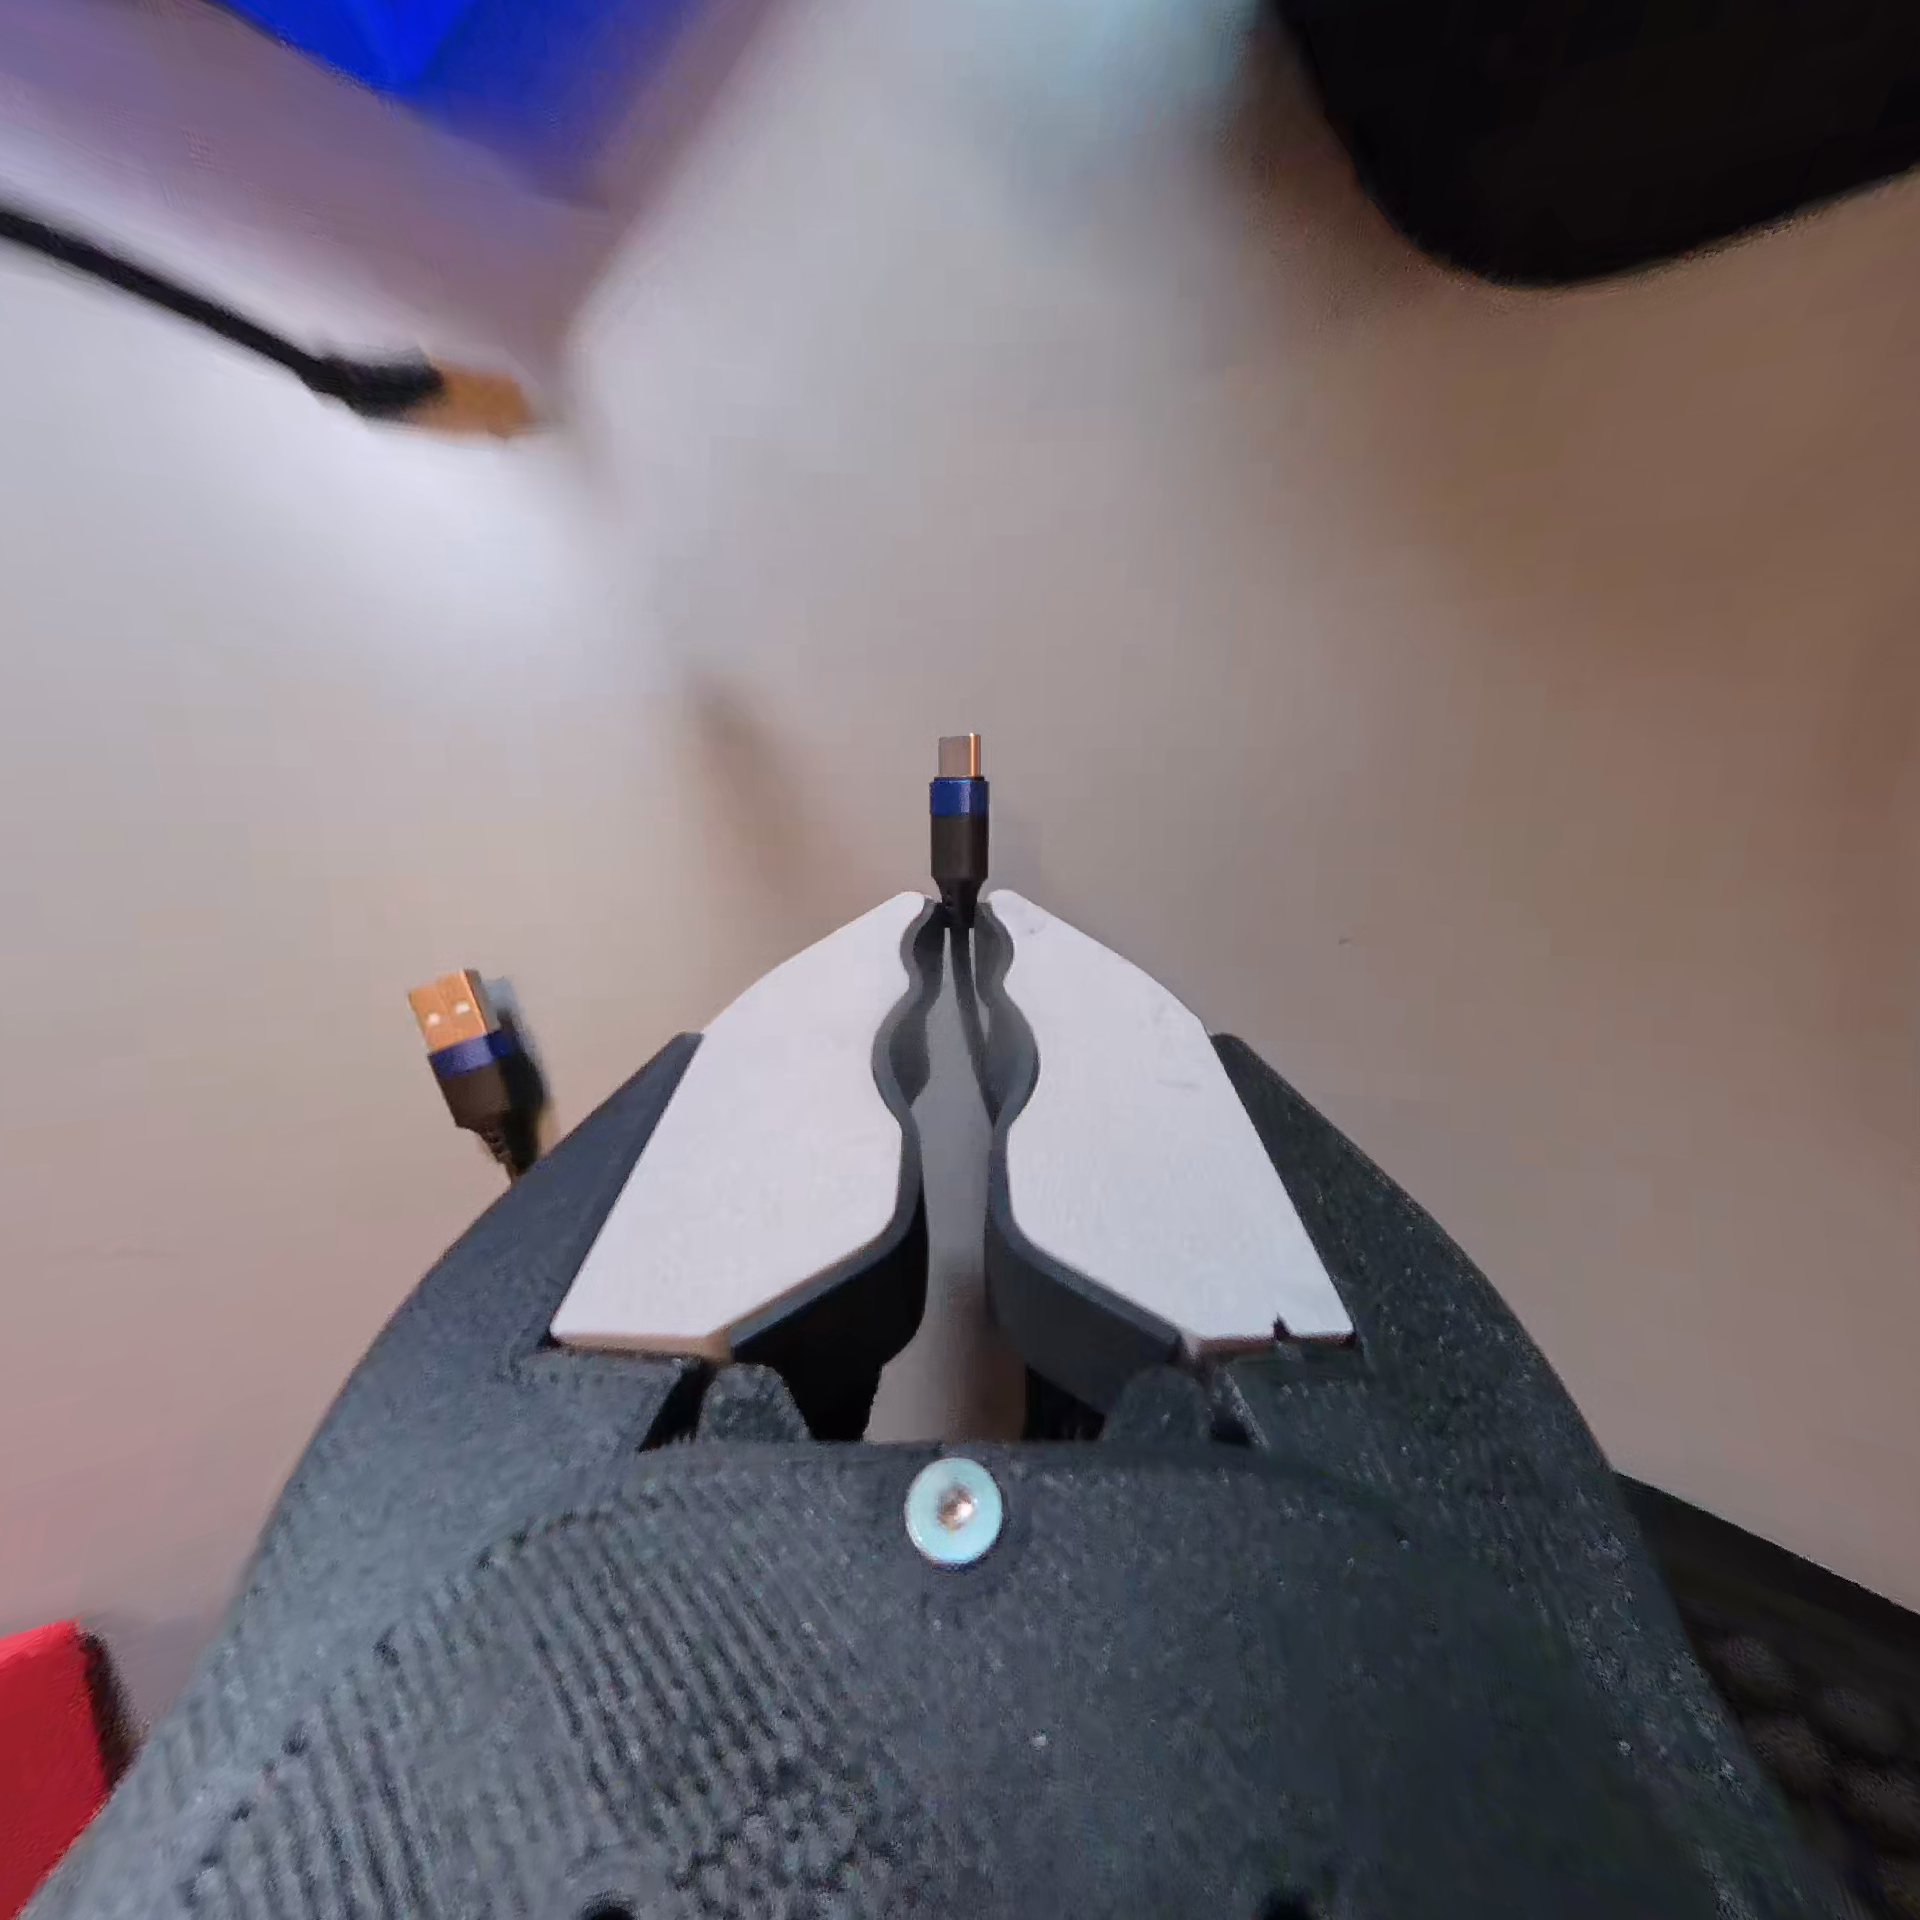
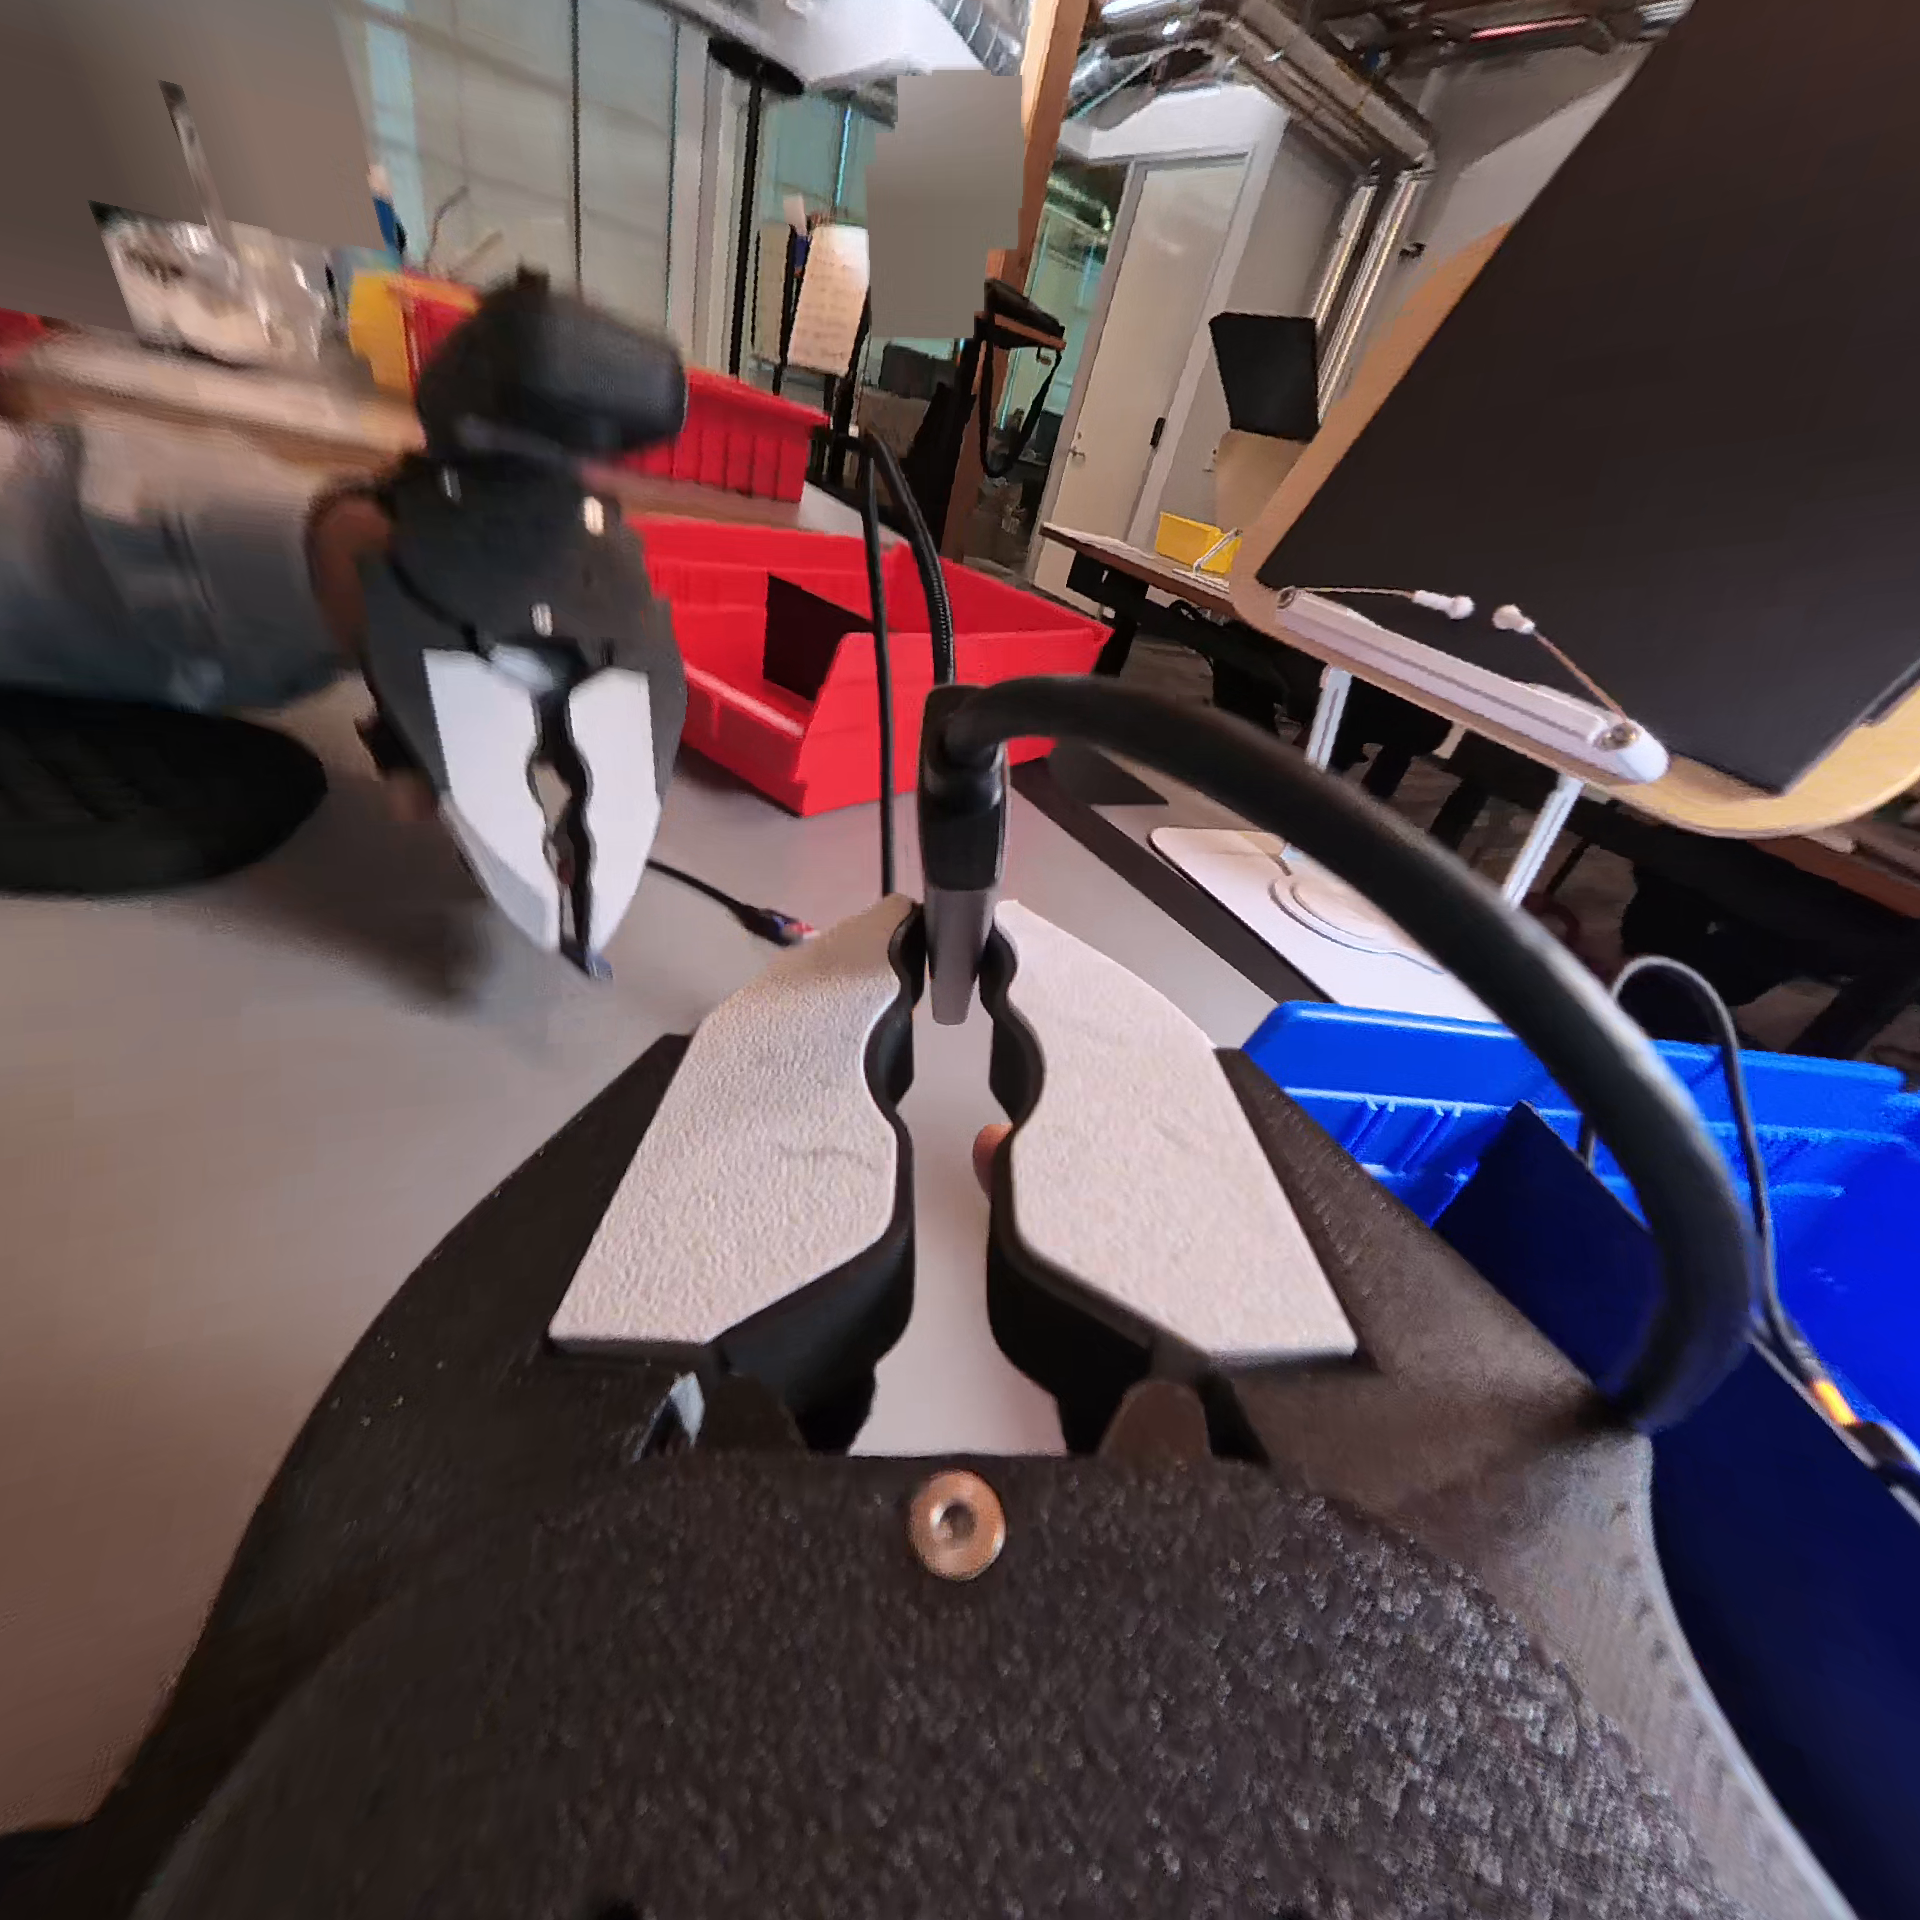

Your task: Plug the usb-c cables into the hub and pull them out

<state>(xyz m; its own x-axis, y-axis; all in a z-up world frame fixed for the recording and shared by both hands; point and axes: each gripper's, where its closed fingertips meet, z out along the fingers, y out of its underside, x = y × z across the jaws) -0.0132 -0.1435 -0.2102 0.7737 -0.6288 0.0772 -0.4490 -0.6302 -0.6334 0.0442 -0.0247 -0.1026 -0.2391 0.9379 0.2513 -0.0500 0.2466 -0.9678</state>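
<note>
My left gripper [image 1: 956,904] is shut on a black USB-C cable just behind its blue-ringed plug [image 1: 958,805], which points forward over the pale table [image 1: 1351,831]. That cable's USB-A end [image 1: 462,1049] hangs at the left. My right gripper [image 2: 954,920] is shut on a slim grey hub [image 2: 951,987], held upright, with its thick black lead [image 2: 1455,914] looping to the right. The left gripper also shows in the right wrist view [image 2: 577,940], blurred, to the left of the hub and apart from it.
A second black cable with a gold plug [image 1: 483,400] lies blurred at the upper left. Another plug [image 2: 769,920] lies on the table [image 2: 208,1091]. Red bins [image 2: 883,665] stand behind, a blue bin [image 2: 1818,1195] at the right. A black round object [image 2: 135,800] sits at the left.
</note>
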